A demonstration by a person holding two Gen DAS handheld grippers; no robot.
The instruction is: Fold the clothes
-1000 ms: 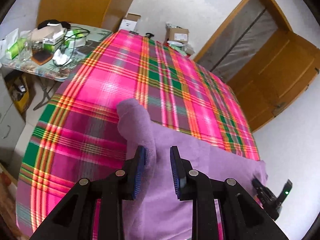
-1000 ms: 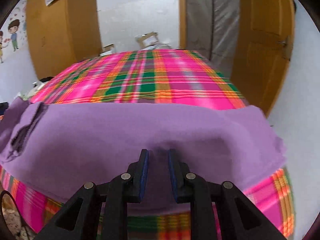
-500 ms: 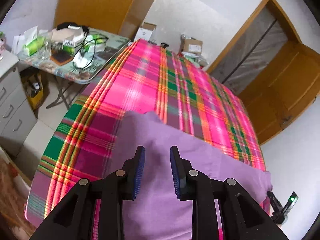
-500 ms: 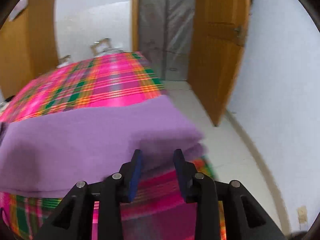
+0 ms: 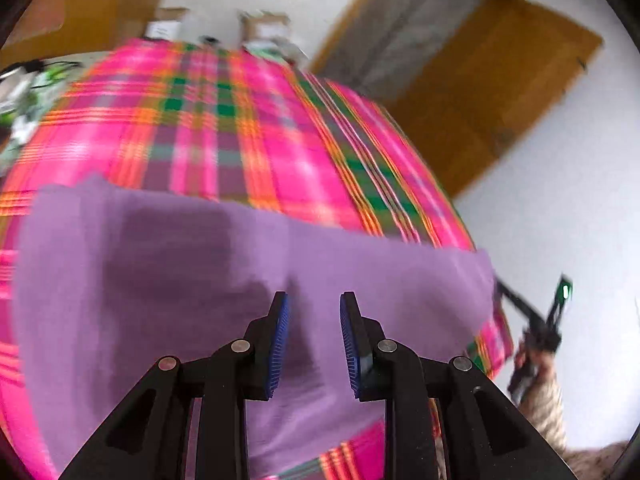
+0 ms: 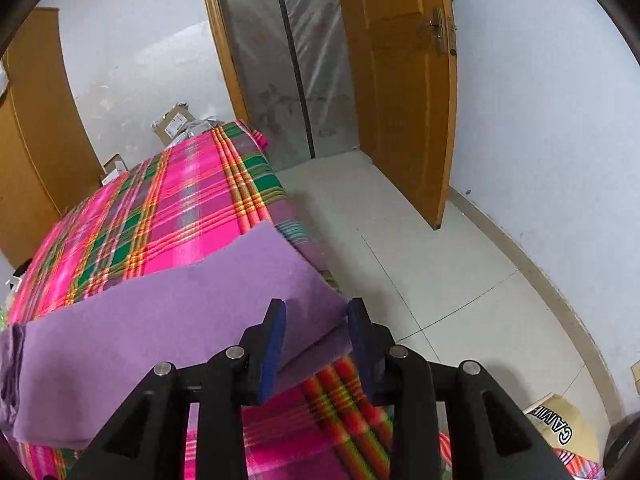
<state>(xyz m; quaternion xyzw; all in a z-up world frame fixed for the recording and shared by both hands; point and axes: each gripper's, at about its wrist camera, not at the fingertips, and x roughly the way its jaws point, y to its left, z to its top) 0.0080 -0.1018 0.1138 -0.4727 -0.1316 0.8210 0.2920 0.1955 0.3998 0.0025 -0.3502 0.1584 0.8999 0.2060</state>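
Note:
A purple garment lies flat across the near end of a bed with a pink plaid cover. My left gripper hovers open over the garment's middle with nothing between its pads; this view is blurred. In the right wrist view the garment is folded double, and its right corner sits low between the blue pads of my right gripper. That gripper is open and its pads do not press on the cloth. From the left wrist view the right gripper shows at the garment's right end, held by a hand in a patterned sleeve.
The bed cover drops off to a tiled floor on the right. A wooden door stands ajar beside a plastic-covered doorway. Cardboard boxes sit behind the bed. A cluttered side table is at the left.
The right gripper opened, let go of the garment's front edge and swung to its right corner. The left gripper moved from the garment's raised left end toward its middle; that end now lies flat.

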